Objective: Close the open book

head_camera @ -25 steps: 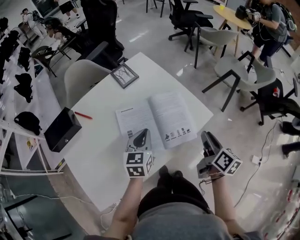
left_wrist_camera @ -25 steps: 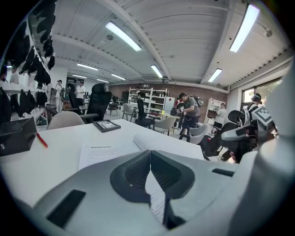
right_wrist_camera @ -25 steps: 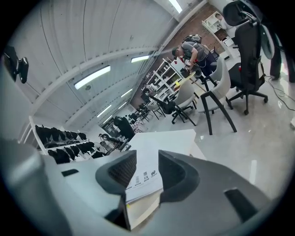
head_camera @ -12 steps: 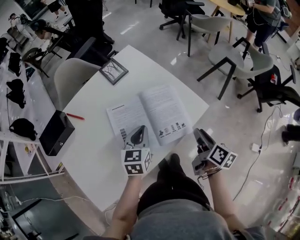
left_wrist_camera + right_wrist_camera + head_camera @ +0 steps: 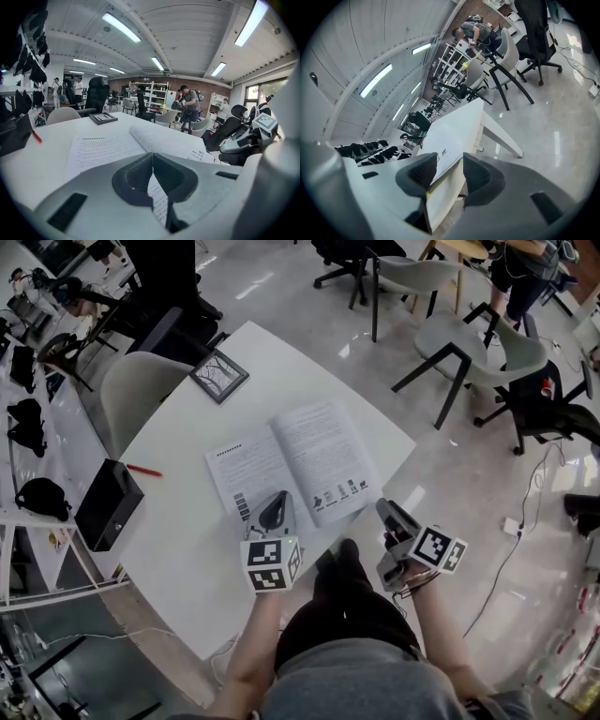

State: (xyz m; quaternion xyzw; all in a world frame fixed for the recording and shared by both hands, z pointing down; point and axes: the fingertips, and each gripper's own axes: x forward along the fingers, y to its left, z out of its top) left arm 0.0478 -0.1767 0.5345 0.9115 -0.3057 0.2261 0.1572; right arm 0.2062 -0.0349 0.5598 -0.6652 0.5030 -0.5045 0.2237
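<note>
On the white table [image 5: 178, 540], open book [image 5: 295, 465] lying flat, pages up, left gripper [image 5: 277, 507] above its near edge, jaws closed together on nothing, right gripper [image 5: 384, 512] just off the table's edge, jaws opening, clasping nothing.

Glossy grey floor [image 5: 445, 493], white table [image 5: 178, 554], grey chairs [image 5: 131, 395], ceiling striplights [image 5: 121, 27]

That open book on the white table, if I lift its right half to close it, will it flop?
Probably floppy: the open book looks thin and soft-covered, its right half arching near the spine. It seems light, so it may slide on the smooth white table when pushed.
</note>
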